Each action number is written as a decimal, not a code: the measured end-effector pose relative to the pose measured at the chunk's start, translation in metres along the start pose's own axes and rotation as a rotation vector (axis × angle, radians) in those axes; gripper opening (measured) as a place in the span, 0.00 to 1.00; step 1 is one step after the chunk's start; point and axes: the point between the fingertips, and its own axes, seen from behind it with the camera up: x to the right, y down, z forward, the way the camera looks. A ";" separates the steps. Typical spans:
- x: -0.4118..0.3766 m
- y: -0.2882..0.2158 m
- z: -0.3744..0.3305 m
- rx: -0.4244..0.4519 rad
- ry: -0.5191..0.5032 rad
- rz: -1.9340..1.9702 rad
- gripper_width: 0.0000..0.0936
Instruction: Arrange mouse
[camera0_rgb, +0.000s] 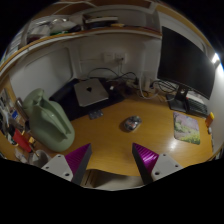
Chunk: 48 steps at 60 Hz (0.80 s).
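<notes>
A small grey mouse (131, 123) lies on the wooden desk (110, 138), well beyond my fingers and a little to their right. My gripper (112, 160) is open and empty, held above the desk's near part. Its two purple pads (146, 156) stand wide apart with only bare desk showing between them.
A green bag (47, 120) stands at the left. A silver box (91, 93) sits at the back of the desk with cables behind it. A dark monitor (180, 55) and a keyboard (190, 102) are at the right, with a colourful mat (186, 126) near them.
</notes>
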 end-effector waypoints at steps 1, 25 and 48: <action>0.002 0.000 0.000 -0.001 0.010 0.009 0.91; 0.064 0.011 0.029 0.076 0.125 0.135 0.91; 0.075 0.001 0.118 0.172 0.133 0.148 0.92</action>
